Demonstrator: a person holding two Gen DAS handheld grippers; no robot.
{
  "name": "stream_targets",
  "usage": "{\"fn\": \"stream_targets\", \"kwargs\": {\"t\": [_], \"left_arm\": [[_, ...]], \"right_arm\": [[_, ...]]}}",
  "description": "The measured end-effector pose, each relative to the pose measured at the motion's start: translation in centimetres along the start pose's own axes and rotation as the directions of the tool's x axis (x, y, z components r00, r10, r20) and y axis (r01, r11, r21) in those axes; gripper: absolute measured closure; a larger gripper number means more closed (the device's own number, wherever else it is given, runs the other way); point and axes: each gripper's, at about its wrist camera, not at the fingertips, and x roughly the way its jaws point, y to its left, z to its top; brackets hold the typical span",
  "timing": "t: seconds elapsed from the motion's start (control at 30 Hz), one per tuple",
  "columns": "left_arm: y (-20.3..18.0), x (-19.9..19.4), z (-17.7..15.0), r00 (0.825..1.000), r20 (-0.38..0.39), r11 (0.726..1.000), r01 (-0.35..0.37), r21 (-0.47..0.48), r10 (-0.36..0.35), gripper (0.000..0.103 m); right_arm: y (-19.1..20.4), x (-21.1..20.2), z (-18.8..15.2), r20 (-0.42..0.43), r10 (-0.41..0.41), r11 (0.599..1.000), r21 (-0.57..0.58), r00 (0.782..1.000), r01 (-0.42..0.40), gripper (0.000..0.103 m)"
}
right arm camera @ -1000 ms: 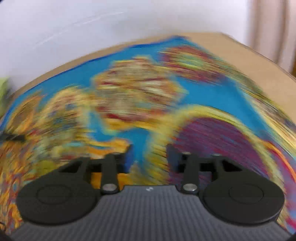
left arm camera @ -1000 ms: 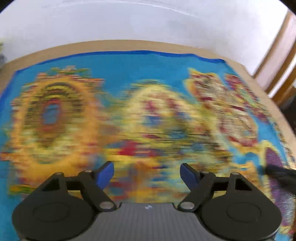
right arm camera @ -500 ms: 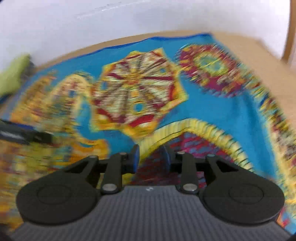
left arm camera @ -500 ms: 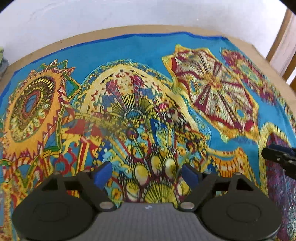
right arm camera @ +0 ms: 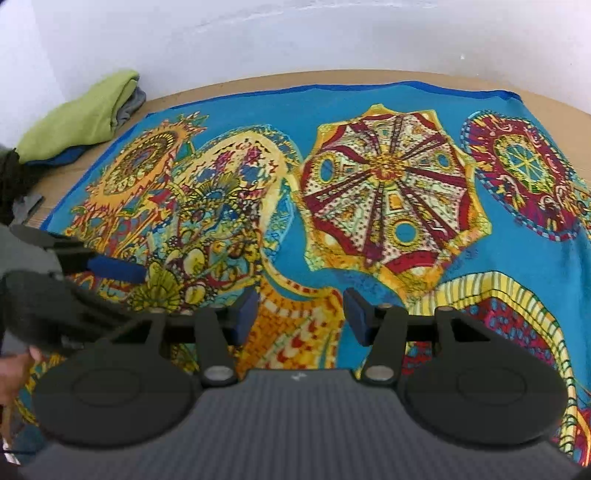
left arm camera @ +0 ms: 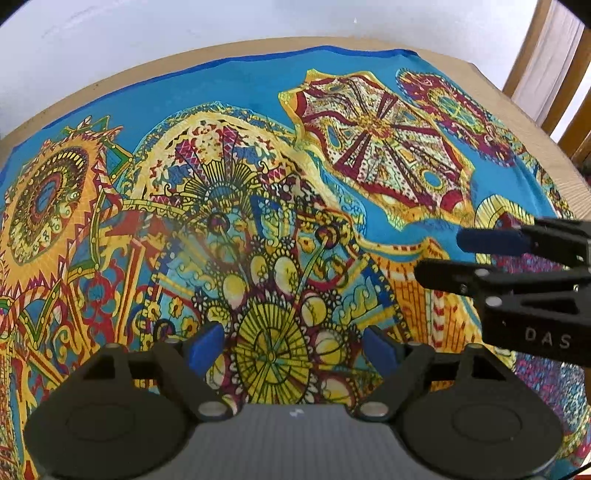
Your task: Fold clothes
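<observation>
With both my left claw (left arm camera: 293, 349) and right claw (right arm camera: 299, 314) spread open and empty over the flat bright-blue patterned cloth (right arm camera: 369, 206), I should pinch one edge layer evenly with each.

Tan tabletop (right arm camera: 546, 101) runs right up against a plain white wall (right arm camera: 295, 33). Off at the far right in the left wrist view, a wooden chair back (left arm camera: 543, 70) stands just beyond the tabletop's corner, pale slats showing between its rails.

White wall (right arm camera: 295, 33), tan table (right arm camera: 546, 101)
</observation>
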Motion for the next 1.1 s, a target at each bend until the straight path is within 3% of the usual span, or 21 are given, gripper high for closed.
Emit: {"fn": "stream_targets", "kwargs": {"t": [0.2, 0.47, 0.87, 1.1], "left_arm": [[1.8, -0.8, 1.8, 0.991, 0.08, 0.994, -0.108, 0.006, 0.107, 0.018], [4.0, 1.6, 4.2, 0.988, 0.029, 0.986, -0.15, -0.072, 0.152, 0.019], [2.9, 2.8, 4.9, 0.994, 0.016, 0.994, -0.108, -0.014, 0.108, 0.018], [3.2, 3.0, 4.6, 0.997, 0.022, 0.998, -0.068, -0.012, 0.069, 0.015]], "right_arm": [[0.4, 1.3, 1.7, 0.032, 0.033, 0.997, -0.064, 0.999, -0.031, 0.049], [1.2, 6.1, 4.7, 0.045, 0.07, 0.993, -0.099, 0.997, -0.066, 0.049], [1.3, 7.4, 5.4, 0.09, 0.026, 0.995, -0.094, 0.996, -0.018, 0.049], [0.4, 7.9, 5.2, 0.097, -0.088, 0.992, -0.077, 0.991, 0.096, 0.05]]}}
